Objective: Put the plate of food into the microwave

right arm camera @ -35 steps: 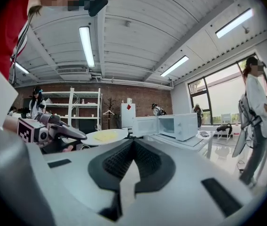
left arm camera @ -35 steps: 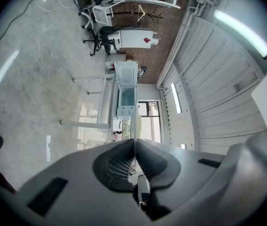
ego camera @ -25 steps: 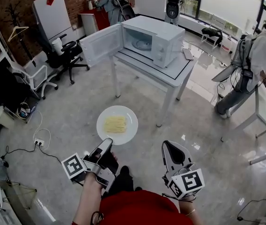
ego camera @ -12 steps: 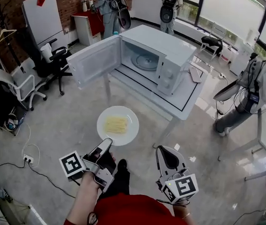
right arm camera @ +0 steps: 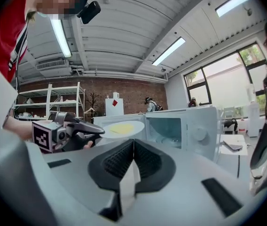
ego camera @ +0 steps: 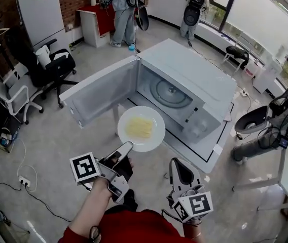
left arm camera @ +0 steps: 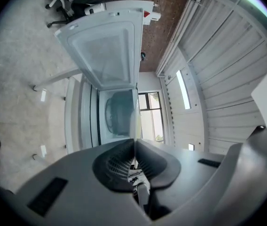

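Note:
A white plate point(ego camera: 154, 138) with a pile of yellow food point(ego camera: 139, 127) hangs level just in front of the open microwave point(ego camera: 194, 92). My left gripper point(ego camera: 128, 147) is shut on the plate's near rim. In the left gripper view the plate point(left arm camera: 136, 121) shows edge-on between the jaws, with the microwave cavity point(left arm camera: 117, 114) straight behind it. The microwave door point(ego camera: 101, 92) stands swung out to the left. My right gripper point(ego camera: 181, 172) is shut and holds nothing, low and to the right of the plate. From the right gripper view I see the plate point(right arm camera: 121, 127) and the microwave point(right arm camera: 185, 125) beyond.
The microwave stands on a white table point(ego camera: 216, 151). Office chairs point(ego camera: 52, 67) and a whiteboard point(ego camera: 38, 11) are at the left. People stand at the back point(ego camera: 123, 4) and one at the right point(ego camera: 265, 120). Cables and a power strip point(ego camera: 23, 181) lie on the floor.
Both grippers and the plate have come much nearer to the microwave. The plate, earlier over the floor short of the table, now hangs right before the open cavity.

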Demonstrator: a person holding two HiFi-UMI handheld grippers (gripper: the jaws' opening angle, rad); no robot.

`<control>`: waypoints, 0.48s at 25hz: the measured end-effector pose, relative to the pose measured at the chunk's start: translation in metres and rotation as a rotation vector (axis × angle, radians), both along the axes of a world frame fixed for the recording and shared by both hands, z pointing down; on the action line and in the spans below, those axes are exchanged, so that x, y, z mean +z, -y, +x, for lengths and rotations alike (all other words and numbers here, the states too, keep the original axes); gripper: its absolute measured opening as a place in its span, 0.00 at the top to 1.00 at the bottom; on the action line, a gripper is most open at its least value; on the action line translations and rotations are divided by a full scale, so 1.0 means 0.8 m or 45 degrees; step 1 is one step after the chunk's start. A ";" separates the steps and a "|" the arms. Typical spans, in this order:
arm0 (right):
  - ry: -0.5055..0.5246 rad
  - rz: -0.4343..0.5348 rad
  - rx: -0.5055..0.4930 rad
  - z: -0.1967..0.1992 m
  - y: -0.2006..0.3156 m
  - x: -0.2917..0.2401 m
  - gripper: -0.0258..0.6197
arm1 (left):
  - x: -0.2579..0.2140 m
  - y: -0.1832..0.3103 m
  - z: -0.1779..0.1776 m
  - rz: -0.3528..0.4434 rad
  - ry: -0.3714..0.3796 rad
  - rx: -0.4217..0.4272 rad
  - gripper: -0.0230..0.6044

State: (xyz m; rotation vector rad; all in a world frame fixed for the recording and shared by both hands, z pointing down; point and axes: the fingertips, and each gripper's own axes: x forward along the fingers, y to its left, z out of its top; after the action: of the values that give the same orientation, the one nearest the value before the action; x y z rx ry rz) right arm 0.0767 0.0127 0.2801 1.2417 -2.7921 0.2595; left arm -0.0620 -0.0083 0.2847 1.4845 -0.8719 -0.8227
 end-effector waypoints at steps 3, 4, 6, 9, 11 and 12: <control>-0.019 -0.027 -0.007 -0.010 0.022 0.006 0.94 | 0.007 0.041 -0.002 -0.001 0.015 0.022 0.93; -0.028 -0.030 -0.008 -0.011 0.031 0.009 0.94 | 0.013 0.053 -0.002 -0.005 0.023 0.025 0.93; -0.050 -0.026 -0.010 -0.010 0.048 0.012 0.94 | 0.023 0.076 0.000 -0.007 0.035 0.028 0.93; -0.079 -0.027 -0.019 -0.007 0.071 0.018 0.94 | 0.039 0.101 0.008 -0.014 0.011 0.019 0.93; -0.091 -0.039 -0.027 -0.008 0.086 0.024 0.94 | 0.053 0.113 0.011 -0.045 0.008 0.012 0.93; -0.099 -0.039 -0.029 -0.010 0.094 0.026 0.94 | 0.060 0.119 0.012 -0.057 0.012 0.012 0.93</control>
State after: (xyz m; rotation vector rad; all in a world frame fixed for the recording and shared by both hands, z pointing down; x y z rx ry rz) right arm 0.0686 -0.0627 0.3009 1.1868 -2.7242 0.2464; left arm -0.0526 -0.1033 0.3327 1.4533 -0.8850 -0.7849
